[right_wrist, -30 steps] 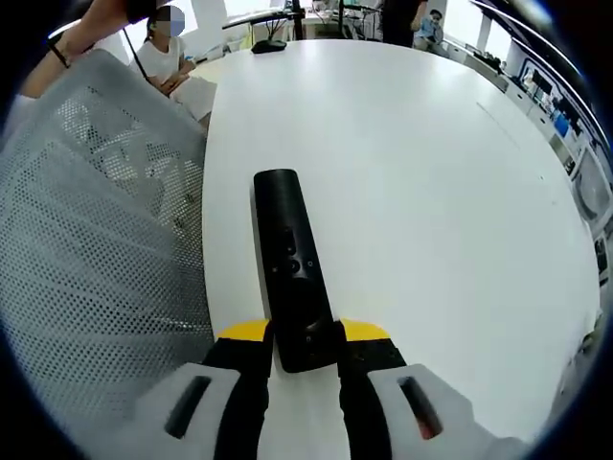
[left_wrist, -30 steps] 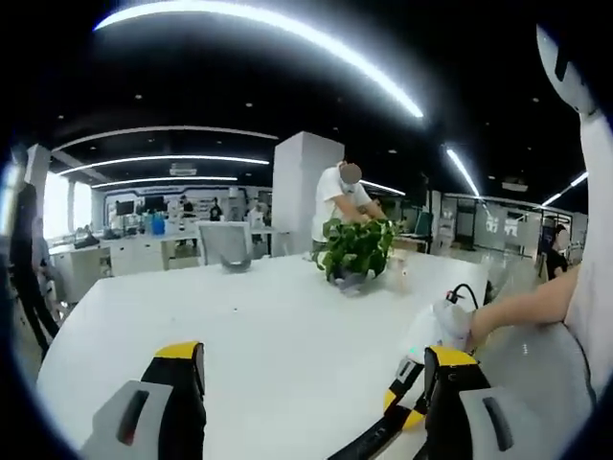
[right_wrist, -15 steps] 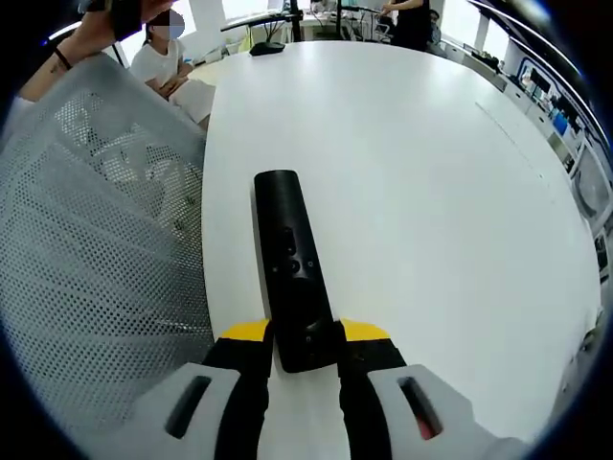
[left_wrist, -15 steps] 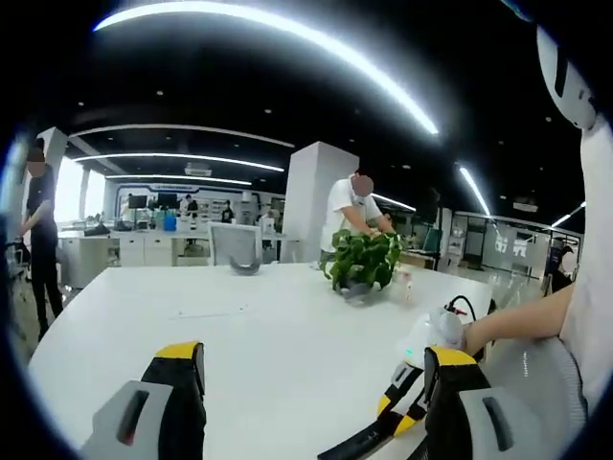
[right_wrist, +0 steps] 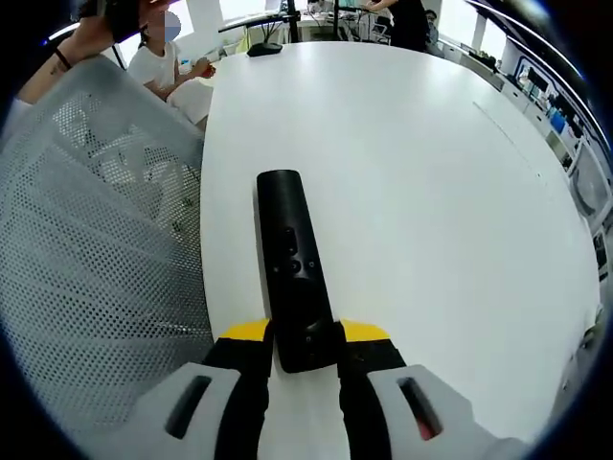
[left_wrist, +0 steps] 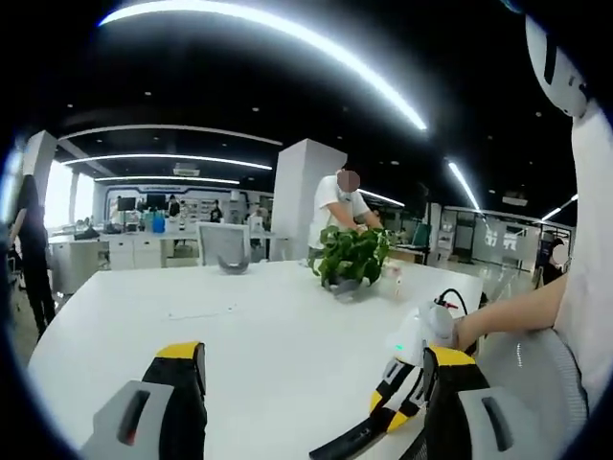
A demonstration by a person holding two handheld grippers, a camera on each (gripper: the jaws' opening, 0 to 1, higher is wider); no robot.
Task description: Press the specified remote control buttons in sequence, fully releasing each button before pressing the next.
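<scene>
Pinching the near end of the black remote control [right_wrist: 292,268] between its jaws, the right gripper [right_wrist: 305,356] holds it out over the white table [right_wrist: 421,192] near the mesh chair back [right_wrist: 86,259] — the left gripper [left_wrist: 311,383], jaws spread and empty, faces a potted plant [left_wrist: 351,257].

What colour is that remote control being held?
The remote control is black, seen best in the right gripper view, clamped in the right gripper.

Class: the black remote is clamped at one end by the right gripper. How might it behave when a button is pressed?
The remote looks rigid, so it probably won't bend. Held only at its near end by the right gripper, its far end may dip. Its smooth casing might slip.
</scene>
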